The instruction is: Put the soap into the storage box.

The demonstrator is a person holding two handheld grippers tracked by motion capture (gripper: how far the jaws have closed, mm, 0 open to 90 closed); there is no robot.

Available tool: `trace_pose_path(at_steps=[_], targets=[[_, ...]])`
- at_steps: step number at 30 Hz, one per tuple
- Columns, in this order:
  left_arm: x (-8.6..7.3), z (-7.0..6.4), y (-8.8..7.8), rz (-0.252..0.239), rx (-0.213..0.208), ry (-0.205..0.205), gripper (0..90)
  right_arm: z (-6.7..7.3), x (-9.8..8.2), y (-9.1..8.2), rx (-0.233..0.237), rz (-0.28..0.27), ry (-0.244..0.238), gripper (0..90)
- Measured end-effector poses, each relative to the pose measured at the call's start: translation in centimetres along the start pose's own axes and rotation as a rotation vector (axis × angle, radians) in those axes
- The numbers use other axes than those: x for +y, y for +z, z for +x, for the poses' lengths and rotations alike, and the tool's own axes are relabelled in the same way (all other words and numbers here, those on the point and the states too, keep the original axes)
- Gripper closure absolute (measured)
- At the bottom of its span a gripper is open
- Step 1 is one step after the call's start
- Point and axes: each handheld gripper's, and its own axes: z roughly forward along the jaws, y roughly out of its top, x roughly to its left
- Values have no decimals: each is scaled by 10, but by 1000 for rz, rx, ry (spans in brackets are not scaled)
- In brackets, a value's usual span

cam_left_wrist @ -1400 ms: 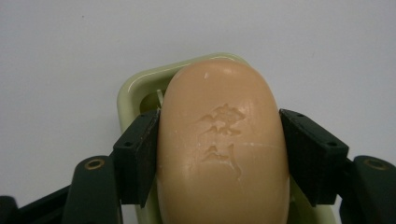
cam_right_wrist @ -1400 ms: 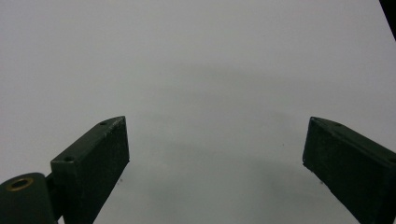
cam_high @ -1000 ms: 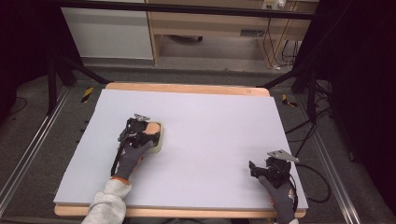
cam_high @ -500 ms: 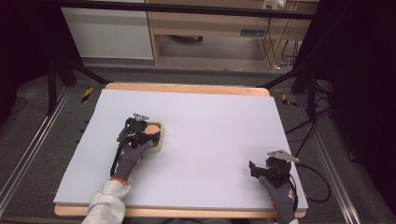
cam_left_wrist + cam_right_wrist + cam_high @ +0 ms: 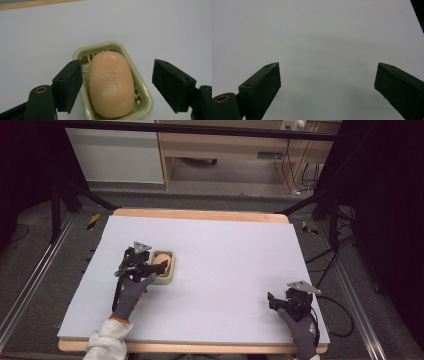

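The soap lies lengthwise in a pale green soap dish on the left half of the table. The left gripper stands over it with its jaws spread wide, one on each side of the dish; neither jaw touches the bar, and nothing is held. The right gripper rests near the table's front right corner, jaws likewise wide apart and empty, well apart from the dish.

Probable faults from this position:

1. The left-hand jaw stands just over the dish rim. If the jaws close at this height, the pad may catch the rim instead of the bar, and the dish would lift or tip with it.
2. The bar is rounded and smooth. A grip off its widest part is likely to squeeze it out endwise.
3. The dish is light and unrestrained. A sideways push would probably slide it across the table.
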Motion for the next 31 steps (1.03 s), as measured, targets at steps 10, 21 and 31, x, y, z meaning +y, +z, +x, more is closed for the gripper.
trace_pose_path(at_steps=[10, 21, 31], targets=[[-11, 6, -20, -53, -7, -14, 211, -3, -1, 0, -20, 2, -2, 72], [-48, 20, -38, -46, 13, 1, 195, -7, -2, -1, -33, 1, 6, 71], [-74, 33, -44, -1, 45, 8, 178, -8, -2, -1, -36, 5, 10, 70]])
